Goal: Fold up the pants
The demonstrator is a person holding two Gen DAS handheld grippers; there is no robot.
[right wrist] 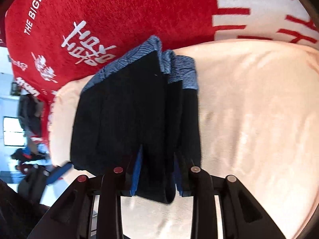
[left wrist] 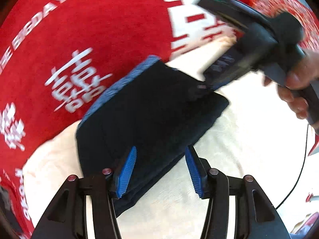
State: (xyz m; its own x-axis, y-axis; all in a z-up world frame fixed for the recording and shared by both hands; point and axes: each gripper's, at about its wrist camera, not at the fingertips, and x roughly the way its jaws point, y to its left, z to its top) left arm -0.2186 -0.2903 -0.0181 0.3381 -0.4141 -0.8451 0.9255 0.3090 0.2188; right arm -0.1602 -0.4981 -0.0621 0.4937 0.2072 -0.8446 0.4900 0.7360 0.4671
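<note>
Pants [right wrist: 137,109] already a compact multi-layer bundle on cream cloth [right wrist: 249,109]: right gripper [right wrist: 157,171] clamps its edge, left gripper [left wrist: 160,169] spread wide (fold approx. finished, only set-down left).

Right gripper [right wrist: 157,171]: closed on folded pants [right wrist: 135,109].
Pants: dark, blue waistband, on cream cushion [right wrist: 249,109].
Behind: red blanket [right wrist: 129,10].

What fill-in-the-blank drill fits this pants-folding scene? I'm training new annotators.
1. The folded pants are dark navy with a lighter ____ waistband.
2. The pants lie on a cream cloth, and beyond it is a ____ blanket with white lettering.
3. The right gripper is ____ on the pants.
4. The left gripper has its fingers ____.

Missing words: blue; red; shut; open
</note>
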